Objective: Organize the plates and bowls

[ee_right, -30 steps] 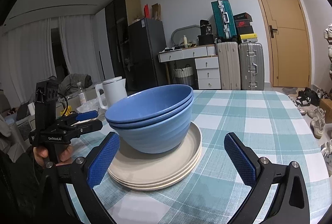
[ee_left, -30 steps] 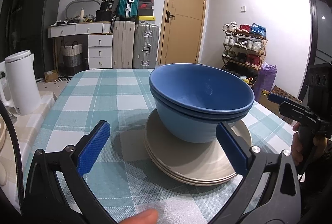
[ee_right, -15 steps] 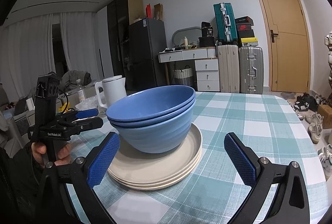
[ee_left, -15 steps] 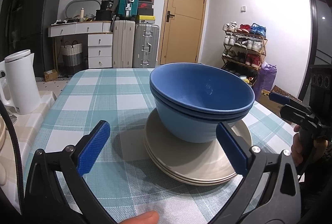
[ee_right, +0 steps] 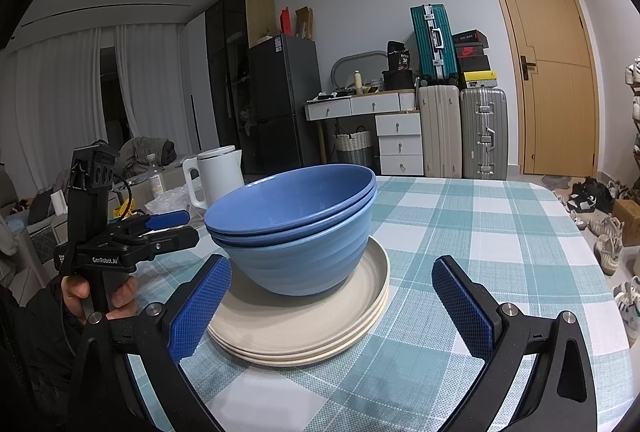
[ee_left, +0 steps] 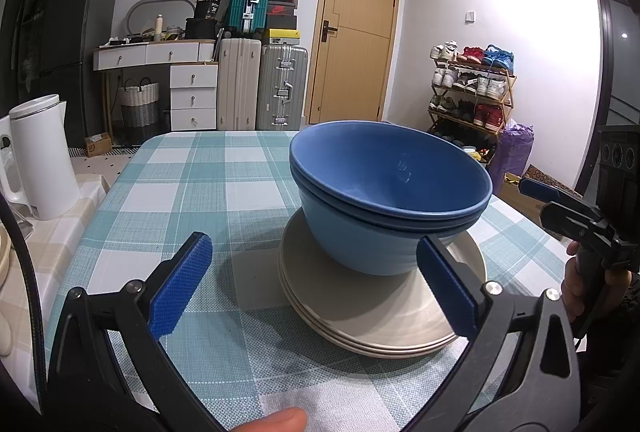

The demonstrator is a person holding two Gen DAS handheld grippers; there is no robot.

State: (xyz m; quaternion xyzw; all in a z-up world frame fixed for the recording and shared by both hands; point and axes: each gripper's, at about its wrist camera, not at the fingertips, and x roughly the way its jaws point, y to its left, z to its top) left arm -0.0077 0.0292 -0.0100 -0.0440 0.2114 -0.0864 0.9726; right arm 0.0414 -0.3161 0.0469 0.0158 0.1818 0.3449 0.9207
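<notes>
Three nested blue bowls [ee_left: 384,192] sit on a stack of three beige plates [ee_left: 360,308] on the checked table. The stack shows in the right wrist view too, bowls [ee_right: 296,220] on plates [ee_right: 304,324]. My left gripper [ee_left: 316,288] is open and empty, just short of the plates on their near side. My right gripper [ee_right: 332,304] is open and empty, its jaws standing wide before the plate stack. Each gripper appears in the other's view, the right one [ee_left: 560,204] and the left one [ee_right: 160,228].
The table with a teal and white checked cloth [ee_left: 208,172] carries the stack. A white kettle [ee_left: 40,160] stands on a side surface at the left, seen also in the right wrist view [ee_right: 216,176]. Suitcases, drawers, a door and a shoe rack [ee_left: 472,92] lie beyond.
The right gripper has drifted slightly lower and back; the stack and the left gripper have barely moved.
</notes>
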